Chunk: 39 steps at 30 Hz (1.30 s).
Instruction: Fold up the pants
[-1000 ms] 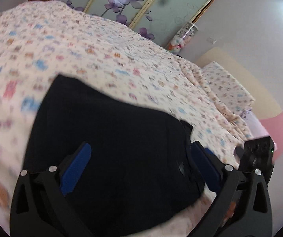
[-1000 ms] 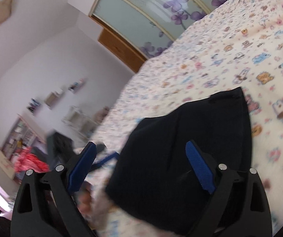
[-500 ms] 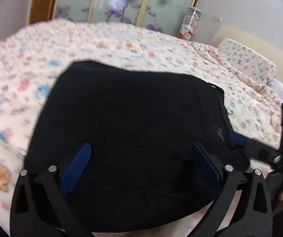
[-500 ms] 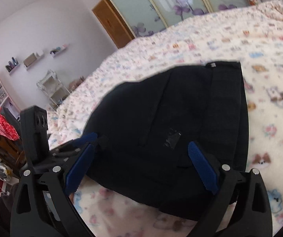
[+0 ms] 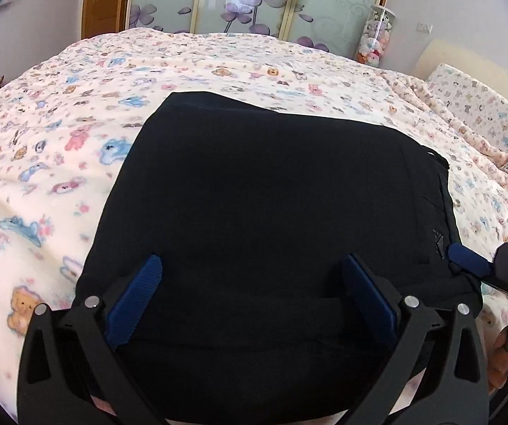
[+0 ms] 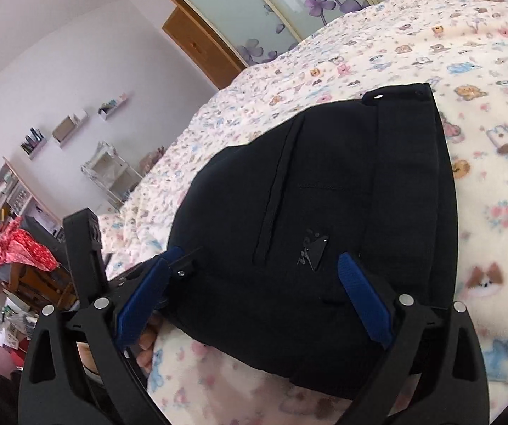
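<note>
We are holding the left gripper (image 5: 250, 301) wide open over the pants (image 5: 271, 205), now lying folded on the bed (image 5: 41, 163); the right gripper (image 6: 254, 301), also wide, is hovering nearer than before; folding looks nearly finished.

The left hand-held gripper (image 5: 250, 297) is spread wide. The right hand-held gripper (image 6: 254, 295) is also wide, near it.

A cream fleece blanket printed with small bears and animals (image 5: 59, 163) covers the bed. Behind it stand frosted glass sliding doors with purple flowers (image 5: 254, 0) and a brown wooden door (image 6: 201, 46). A clear tube of plush toys (image 5: 374, 35) stands by the wall. A matching pillow (image 5: 473, 106) lies beside the blanket. White wall shelves (image 6: 66, 131) hang above red cloth (image 6: 20, 248).
</note>
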Tool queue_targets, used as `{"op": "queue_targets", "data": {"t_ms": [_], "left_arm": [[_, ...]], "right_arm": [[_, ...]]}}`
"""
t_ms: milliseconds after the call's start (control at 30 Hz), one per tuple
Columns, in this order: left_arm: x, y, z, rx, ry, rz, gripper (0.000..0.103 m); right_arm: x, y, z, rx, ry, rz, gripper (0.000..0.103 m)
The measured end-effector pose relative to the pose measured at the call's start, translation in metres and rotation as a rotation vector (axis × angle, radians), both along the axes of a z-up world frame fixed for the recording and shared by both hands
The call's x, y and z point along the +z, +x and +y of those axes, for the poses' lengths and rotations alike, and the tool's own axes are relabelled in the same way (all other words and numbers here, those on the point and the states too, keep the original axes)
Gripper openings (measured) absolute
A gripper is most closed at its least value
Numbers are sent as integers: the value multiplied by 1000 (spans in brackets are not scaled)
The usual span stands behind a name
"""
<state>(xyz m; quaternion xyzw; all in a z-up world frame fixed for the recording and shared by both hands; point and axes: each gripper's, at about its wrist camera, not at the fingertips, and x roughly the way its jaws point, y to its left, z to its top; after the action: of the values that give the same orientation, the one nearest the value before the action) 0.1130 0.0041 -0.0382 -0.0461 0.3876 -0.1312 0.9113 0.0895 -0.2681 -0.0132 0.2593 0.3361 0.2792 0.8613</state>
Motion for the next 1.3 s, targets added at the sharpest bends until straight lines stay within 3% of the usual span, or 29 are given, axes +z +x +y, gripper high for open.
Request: {"op": "queue_targets", "data": {"t_ms": [100,167,233,467,667,867,967,1133,1300], "left_arm": [[1,-2,1,0,-5,-10,101],[0,-1,-1,1,4,-11,101],[0,-1,-4,2,16,-15,101],[-1,-2,-7,4,45,-19,101],[-1,-2,-6,4,42,-19,101],[-1,-2,-6,4,41,-19,101],[-1,-2,-6,4,42,-19,101],[-1,-2,-6,4,41,-19,101],[-1,-1,-6,4,41,-19,101]], "right_arm": [[10,-8,-7,-20,60,-68,98],[7,-7,-9,-24,71,-60,99],[-9,4,-6,-18,39,29,99],[-2,1,8,17,-74,-25,102],[19,-12,-45,-113,79,-90,102],[6,22,-89,-179,84,138,102],[7,33,-94,-145,72,190,101],[-2,40,-91,-80,73,287,84],[-17,43,-89,-99,3,374,76]]}}
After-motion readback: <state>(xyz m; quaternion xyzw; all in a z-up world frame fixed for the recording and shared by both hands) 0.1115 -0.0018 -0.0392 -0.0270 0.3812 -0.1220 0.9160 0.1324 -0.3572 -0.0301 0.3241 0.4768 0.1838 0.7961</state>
